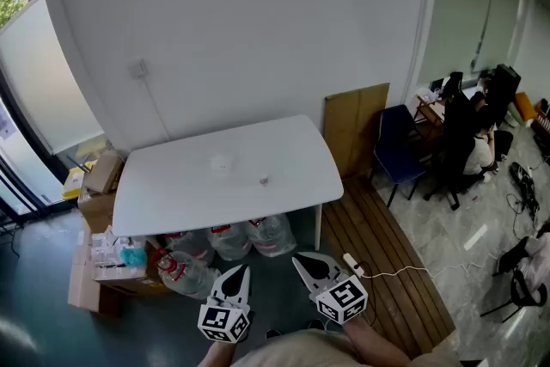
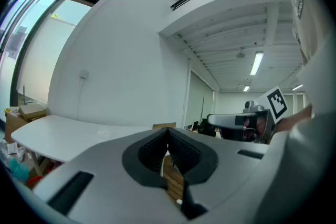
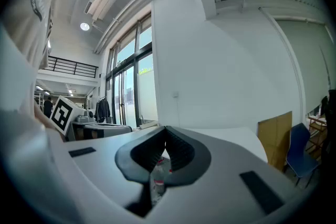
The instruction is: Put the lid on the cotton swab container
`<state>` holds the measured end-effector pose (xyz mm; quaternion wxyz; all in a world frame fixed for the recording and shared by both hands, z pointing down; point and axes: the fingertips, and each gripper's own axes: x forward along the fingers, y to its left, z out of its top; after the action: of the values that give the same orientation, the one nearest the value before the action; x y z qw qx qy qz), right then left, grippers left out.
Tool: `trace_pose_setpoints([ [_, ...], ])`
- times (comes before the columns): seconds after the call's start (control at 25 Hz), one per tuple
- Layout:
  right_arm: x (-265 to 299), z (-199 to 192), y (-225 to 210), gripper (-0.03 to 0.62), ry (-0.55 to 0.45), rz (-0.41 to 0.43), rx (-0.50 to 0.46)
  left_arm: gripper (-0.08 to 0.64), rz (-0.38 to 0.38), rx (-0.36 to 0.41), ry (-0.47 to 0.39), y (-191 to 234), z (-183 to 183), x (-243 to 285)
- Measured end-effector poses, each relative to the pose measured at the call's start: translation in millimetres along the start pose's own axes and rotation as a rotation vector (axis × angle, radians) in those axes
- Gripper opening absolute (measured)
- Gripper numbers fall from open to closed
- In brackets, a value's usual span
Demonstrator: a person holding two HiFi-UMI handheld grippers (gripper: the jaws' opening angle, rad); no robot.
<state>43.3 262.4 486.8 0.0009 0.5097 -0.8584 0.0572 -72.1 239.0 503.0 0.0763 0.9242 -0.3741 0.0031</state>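
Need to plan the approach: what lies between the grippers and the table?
Head view: water bottles under the table edge and dark floor separate left gripper and right gripper from it.

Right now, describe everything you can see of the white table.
The white rectangular table with rounded corners has a smooth, matte-looking top and stands level with its far edge close to the white wall. One white leg shows at its right front. A small pale object and a smaller dark one rest on it, too distant to identify. Large clear water bottles lie beneath it.
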Motion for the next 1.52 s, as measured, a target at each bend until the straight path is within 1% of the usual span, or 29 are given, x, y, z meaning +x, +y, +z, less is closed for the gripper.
trace_pose_setpoints([
  [0.28, -2, -5, 7, 0.017, 0.019, 0.02, -0.024, 0.013, 0.029, -0.024, 0.011, 7, -7, -10],
  [0.44, 1, 2, 13, 0.017, -0.01, 0.043, -0.044, 0.013, 0.031, -0.04, 0.002, 10, -5, -11],
  [0.56, 10, 5, 14, 0.018, -0.014, 0.038, -0.061, 0.013, 0.022, -0.055, -0.008, 16, -1, -9],
  [0.68, 16, 6, 13, 0.018, -0.01, 0.029, -0.052, 0.014, -0.002, -0.099, -0.014, 19, 0, -3],
  [0.8, 23, 8, 15, 0.018, -0.005, 0.031, -0.05, 0.014, -0.023, -0.104, -0.023, 21, 5, 4],
  [0.88, 29, 7, 17, 0.018, 0.008, 0.024, -0.085, 0.014, -0.038, -0.105, -0.026, 26, 7, 5],
  [1.0, 35, 5, 15, 0.018, 0.047, -0.005, -0.173, 0.014, -0.071, -0.109, -0.014, 32, 1, 5],
  [1.04, 38, 5, 13, 0.017, 0.049, -0.016, -0.177, 0.014, -0.077, -0.116, -0.009, 37, -2, 5],
  [1.2, 46, 6, 3, 0.017, 0.028, -0.065, -0.107, 0.014, -0.075, -0.167, 0.014, 53, -10, 4],
  [1.36, 55, 0, -12, 0.017, 0.046, -0.08, -0.072, 0.014, -0.075, -0.148, 0.015, 64, -9, 19],
  [1.52, 68, -4, -41, 0.017, 0.048, -0.085, -0.033, 0.014, -0.078, -0.135, 0.031, 71, -14, 46],
])
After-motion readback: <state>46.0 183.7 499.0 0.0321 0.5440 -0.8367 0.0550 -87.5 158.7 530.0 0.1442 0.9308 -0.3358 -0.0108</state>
